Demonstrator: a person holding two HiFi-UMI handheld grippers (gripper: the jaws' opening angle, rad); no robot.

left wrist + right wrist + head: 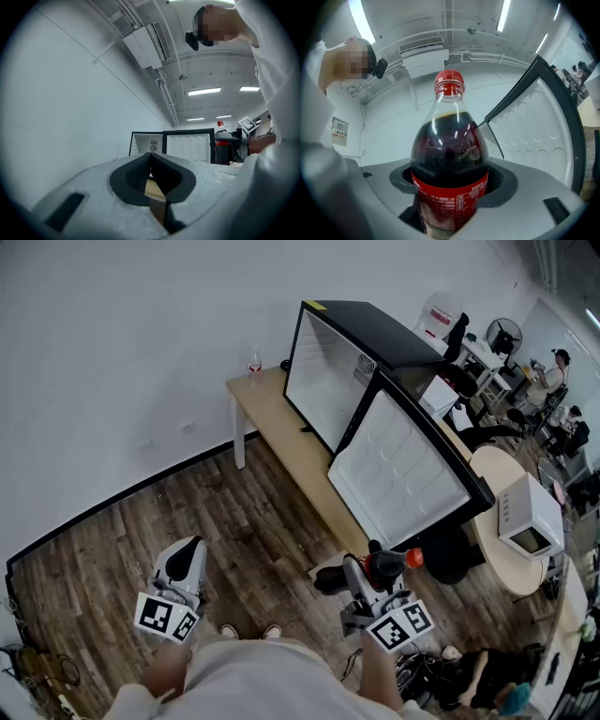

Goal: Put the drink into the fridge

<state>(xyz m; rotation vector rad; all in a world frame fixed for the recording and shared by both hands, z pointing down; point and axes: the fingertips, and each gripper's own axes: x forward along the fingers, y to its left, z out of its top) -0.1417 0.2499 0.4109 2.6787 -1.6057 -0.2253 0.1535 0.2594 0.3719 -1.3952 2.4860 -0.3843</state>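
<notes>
The drink is a dark cola bottle [450, 161] with a red cap and red label. My right gripper [451, 190] is shut on its body, and its neck points up and away from me. In the head view the bottle [390, 562] lies in the right gripper [373, 576], just in front of the fridge's open door [398, 470]. The black fridge [330, 371] stands open on a wooden table [305, 463], its white inside showing. My left gripper [190, 549] hangs low at the left over the floor, shut and empty. Its pads [140, 171] meet.
A small bottle [254, 362] stands at the table's far end, beside the fridge. A microwave [530, 517] sits on a round table at the right. People work at desks at the far right. Cables lie on the floor by my right foot.
</notes>
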